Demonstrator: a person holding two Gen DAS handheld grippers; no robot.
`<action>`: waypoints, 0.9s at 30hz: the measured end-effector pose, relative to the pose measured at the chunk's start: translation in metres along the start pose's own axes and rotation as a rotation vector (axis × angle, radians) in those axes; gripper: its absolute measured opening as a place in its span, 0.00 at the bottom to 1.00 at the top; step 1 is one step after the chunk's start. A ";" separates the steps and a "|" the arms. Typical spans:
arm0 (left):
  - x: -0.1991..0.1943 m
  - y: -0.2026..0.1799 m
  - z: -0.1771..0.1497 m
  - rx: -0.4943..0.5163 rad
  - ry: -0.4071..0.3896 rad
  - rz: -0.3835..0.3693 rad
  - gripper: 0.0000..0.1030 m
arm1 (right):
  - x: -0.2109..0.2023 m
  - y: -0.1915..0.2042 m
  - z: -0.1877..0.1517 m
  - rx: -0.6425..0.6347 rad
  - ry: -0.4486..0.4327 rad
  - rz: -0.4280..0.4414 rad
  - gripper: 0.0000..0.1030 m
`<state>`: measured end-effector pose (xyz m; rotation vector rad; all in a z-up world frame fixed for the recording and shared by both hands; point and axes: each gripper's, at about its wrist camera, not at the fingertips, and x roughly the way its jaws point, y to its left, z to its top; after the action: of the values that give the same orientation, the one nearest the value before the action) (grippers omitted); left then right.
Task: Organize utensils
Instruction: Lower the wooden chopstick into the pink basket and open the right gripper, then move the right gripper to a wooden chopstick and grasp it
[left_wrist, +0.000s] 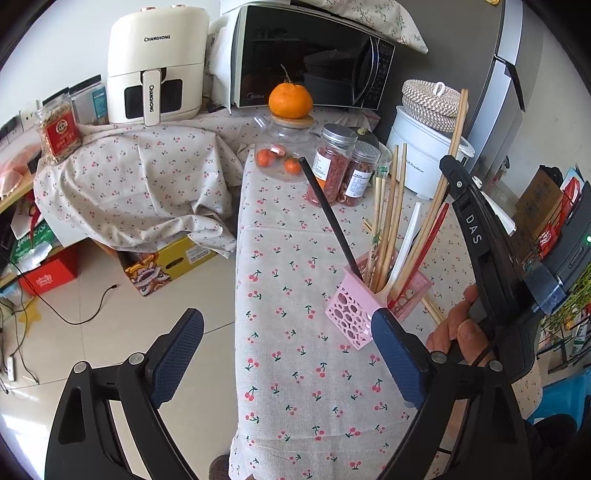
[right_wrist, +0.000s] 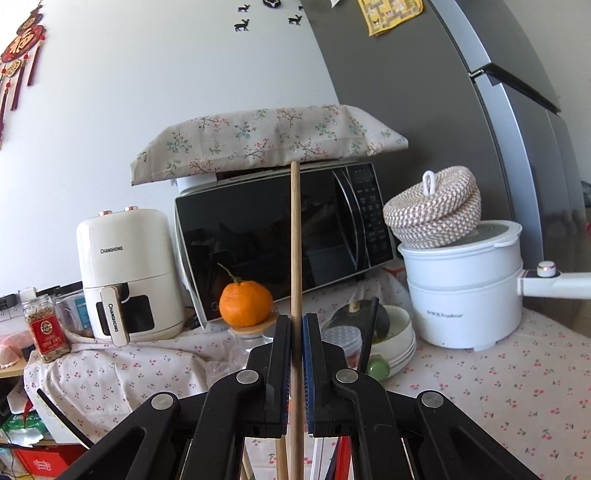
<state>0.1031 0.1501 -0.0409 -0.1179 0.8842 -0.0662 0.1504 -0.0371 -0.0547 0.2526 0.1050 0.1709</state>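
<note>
Chopstick upright in the closed right gripper

The chopstick (right_wrist: 295, 258) runs vertically through frame centre, pinched between the right gripper (right_wrist: 295, 325) pads; the left gripper (left_wrist: 288, 332) is spread, holder (left_wrist: 354, 314) at its right finger.

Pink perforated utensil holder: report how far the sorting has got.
Done: the pink perforated plastic holder on the cherry-print tablecloth already stands full of wooden chopsticks, a black chopstick, a white spoon and a red utensil.
In hand: the right gripper is shut on a long wooden chopstick; the left gripper is open, empty.
Left: a wooden stick lies beside the holder.
</note>
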 end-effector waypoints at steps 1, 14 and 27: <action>0.000 0.000 0.000 -0.003 -0.001 0.000 0.91 | -0.001 -0.002 -0.003 0.014 0.011 0.005 0.07; 0.004 -0.014 -0.006 -0.047 -0.010 -0.048 1.00 | -0.033 -0.063 0.061 0.070 0.156 0.036 0.70; 0.011 -0.055 -0.021 -0.027 0.013 -0.114 1.00 | -0.014 -0.143 0.048 0.019 0.585 -0.024 0.90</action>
<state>0.0931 0.0925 -0.0559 -0.1930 0.8912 -0.1614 0.1647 -0.1876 -0.0444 0.2137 0.6901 0.2163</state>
